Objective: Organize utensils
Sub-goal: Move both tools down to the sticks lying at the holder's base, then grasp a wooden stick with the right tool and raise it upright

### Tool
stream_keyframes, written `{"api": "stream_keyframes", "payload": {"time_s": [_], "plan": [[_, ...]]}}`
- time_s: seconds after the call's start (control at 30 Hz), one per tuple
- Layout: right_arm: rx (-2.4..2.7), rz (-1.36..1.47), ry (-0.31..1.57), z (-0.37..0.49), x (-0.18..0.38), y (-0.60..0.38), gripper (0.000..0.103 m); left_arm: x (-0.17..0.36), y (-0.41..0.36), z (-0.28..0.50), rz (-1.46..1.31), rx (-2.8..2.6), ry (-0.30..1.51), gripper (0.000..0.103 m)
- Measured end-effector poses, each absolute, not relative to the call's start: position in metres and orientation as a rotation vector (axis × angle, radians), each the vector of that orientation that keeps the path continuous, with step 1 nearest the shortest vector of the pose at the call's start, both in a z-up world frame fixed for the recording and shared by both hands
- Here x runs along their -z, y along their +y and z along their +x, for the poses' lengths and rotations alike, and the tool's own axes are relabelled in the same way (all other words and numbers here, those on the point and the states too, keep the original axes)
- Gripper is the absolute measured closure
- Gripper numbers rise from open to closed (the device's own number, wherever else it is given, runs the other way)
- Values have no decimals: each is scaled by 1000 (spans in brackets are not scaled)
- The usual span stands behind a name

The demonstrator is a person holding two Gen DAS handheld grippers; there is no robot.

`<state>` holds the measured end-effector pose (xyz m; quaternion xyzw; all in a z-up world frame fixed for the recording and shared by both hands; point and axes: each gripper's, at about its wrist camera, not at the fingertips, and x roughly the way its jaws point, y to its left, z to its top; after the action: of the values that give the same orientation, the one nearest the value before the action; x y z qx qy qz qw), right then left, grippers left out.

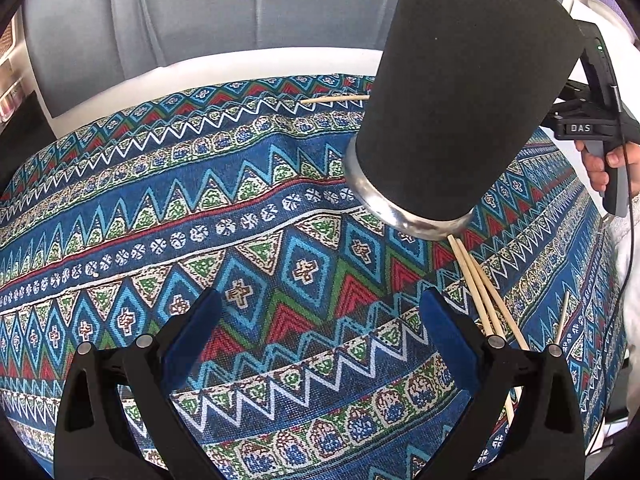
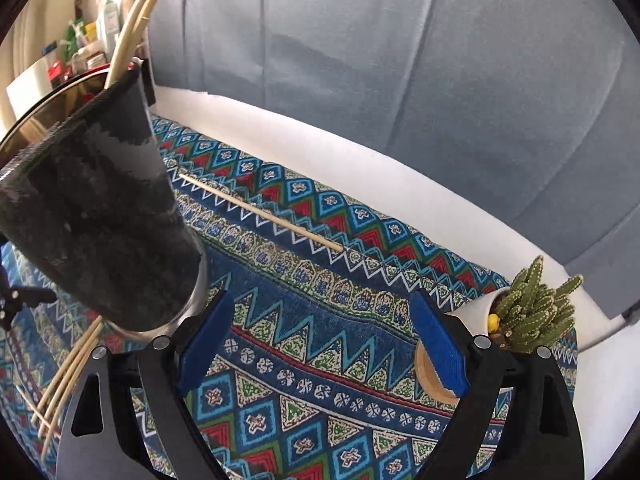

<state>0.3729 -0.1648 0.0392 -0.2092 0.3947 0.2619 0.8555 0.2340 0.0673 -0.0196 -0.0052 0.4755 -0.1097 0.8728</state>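
A tall black utensil holder (image 1: 464,92) with a metal base stands on the patterned tablecloth (image 1: 248,208). In the right wrist view the holder (image 2: 100,216) has a few chopsticks (image 2: 132,28) sticking out of its top. Loose wooden chopsticks (image 1: 480,284) lie in front of the holder, also in the right wrist view (image 2: 68,372). One chopstick (image 2: 260,212) lies alone behind it, its end showing in the left wrist view (image 1: 336,99). My left gripper (image 1: 320,340) is open and empty above the cloth. My right gripper (image 2: 320,360) is open and empty, right of the holder.
A small cactus in a white pot (image 2: 520,312) stands on a wooden coaster at the right. A grey sofa back (image 2: 400,60) runs behind the table. The person's hand holds the other gripper's handle (image 1: 600,132) at the right edge.
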Motion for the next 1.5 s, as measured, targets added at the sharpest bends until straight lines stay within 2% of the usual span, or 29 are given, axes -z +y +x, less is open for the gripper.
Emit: {"api": "stream_keyframes", "payload": {"time_s": [0.1,0.23,0.37,0.43,0.53,0.63,0.87,0.93,0.97,1.03,1.13,1.3,1.47,1.5], "plan": [[-583,-486,833,377,-40,-161,19,16,75,234,-45,240,987,6],[-682,-620,919,399,-27,-140,31,17,78,245,-48,216,1053,6],[-757,-718,1004,424,-14,-118,37,16,66,257,5,263,1093,6],[-806,-716,1029,436,-13,-110,42,13,66,262,-54,287,1115,6],[-856,-710,1060,456,-11,-108,44,8,69,271,-52,252,1114,6],[-872,-692,1115,476,-3,-107,53,12,76,290,-41,204,1162,6],[-926,-771,1170,487,15,-80,57,2,94,309,-83,150,1233,6],[-934,-793,1184,488,17,-73,70,-6,97,311,-72,133,1248,6],[-935,-806,1185,488,16,-69,71,-11,99,310,-66,125,1256,6],[-957,-782,1213,487,16,-67,88,-19,101,308,-62,109,1270,8],[-933,-774,1216,482,14,-65,95,-27,104,303,-103,96,1312,22],[-841,-692,1286,464,11,-87,99,-44,115,292,-165,111,1361,44],[-790,-416,1341,445,-19,-133,99,-71,126,274,-177,129,1354,58],[-780,-354,1351,442,-27,-144,99,-77,127,272,-179,137,1351,58]]}}
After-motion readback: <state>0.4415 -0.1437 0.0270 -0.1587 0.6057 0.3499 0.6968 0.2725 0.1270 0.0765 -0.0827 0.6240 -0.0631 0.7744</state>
